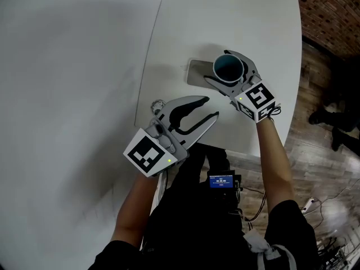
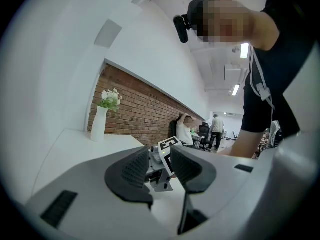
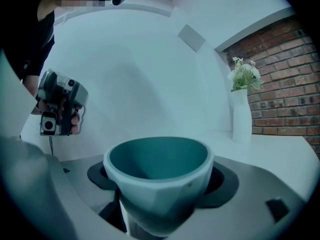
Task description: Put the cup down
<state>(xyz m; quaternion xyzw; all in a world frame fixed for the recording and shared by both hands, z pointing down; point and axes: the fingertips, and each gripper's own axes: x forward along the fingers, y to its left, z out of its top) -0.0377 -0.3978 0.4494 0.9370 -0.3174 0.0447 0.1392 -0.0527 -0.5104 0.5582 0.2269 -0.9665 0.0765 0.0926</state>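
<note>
Nearest, the right gripper point(image 1: 224, 72) has its jaws clamped on the cup point(image 3: 157, 160), with dark pads pressing either side of its wall. The cup's base is cut off low in the right gripper view and hidden under its own rim in the head view, so contact with the tabletop point(image 1: 253, 21) can't be told. Cup: thick rounded rim, teal inside, paler faceted outer wall, matte finish. It sits over a grey rounded-rectangle patch point(image 1: 194, 73) on the tabletop; mat or shadow, unclear. Left gripper point(image 1: 211, 107) is to the cup's left, clear of it, jaws standing apart with nothing between them. Its pads are dark and ribbed, its shell smooth pale plastic. Tabletop is smooth and white with a curved edge. Farther back, a slim white vase point(image 3: 242, 121) stands upright holding small white flowers. Behind it is a rough red brick wall point(image 3: 287, 79). Distant people point(image 2: 216, 129) in the left gripper view are too small to make out.
</note>
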